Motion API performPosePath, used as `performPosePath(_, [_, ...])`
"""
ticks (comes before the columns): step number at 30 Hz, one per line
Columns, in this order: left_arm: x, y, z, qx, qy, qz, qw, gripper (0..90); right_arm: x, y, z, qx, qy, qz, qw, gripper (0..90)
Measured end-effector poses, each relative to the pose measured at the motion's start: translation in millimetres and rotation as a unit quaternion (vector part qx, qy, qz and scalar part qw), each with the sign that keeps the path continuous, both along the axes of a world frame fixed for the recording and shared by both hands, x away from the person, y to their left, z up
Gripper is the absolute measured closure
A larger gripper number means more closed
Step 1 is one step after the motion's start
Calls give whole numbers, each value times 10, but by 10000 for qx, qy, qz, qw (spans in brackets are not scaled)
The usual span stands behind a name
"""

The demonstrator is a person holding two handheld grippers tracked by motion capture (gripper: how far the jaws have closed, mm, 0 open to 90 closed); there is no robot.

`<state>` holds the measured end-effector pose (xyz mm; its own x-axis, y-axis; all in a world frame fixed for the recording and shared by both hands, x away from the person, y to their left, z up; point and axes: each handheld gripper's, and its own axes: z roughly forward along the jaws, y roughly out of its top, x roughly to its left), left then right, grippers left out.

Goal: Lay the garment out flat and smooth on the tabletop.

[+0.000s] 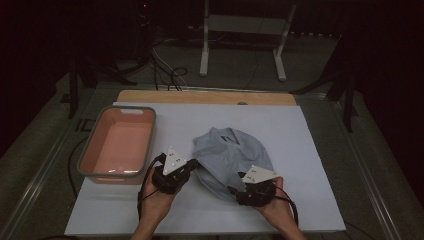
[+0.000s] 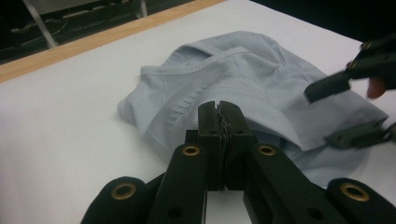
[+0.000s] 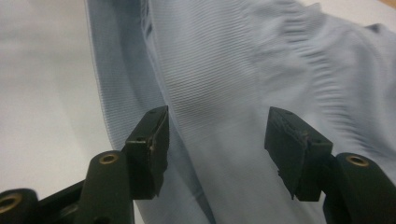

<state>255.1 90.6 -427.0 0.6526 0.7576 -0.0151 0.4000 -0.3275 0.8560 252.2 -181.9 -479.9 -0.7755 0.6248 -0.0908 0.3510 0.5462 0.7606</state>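
In the high view a crumpled light-blue knit shirt (image 1: 231, 157) lies mid-table beside a pink plastic tub (image 1: 121, 142), the left gripper (image 2: 219, 122) clamps its hem in its own view, and the right gripper (image 3: 217, 133) stands apart over the cloth.

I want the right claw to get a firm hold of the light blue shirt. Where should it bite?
Probably the near right edge of the shirt, coming in low from the person's side: the fabric is doubled there, and the open right claw already straddles it.
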Motion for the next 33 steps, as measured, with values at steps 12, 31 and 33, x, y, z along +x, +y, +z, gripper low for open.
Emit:
performPosePath(12, [19, 25, -22, -126, 91, 49, 9999, 898, 116, 36, -71, -494, -190, -255, 9983, 879])
performPosePath(31, [-63, -307, -251, 140, 383, -403, 9984, 663, 166, -453, 616, 115, -1033, -923, 9903, 883])
performPosePath(33, [-69, -350, -306, 128, 452, -375, 9982, 585, 160, -455, 637, 143, -1082, -914, 9898, 883])
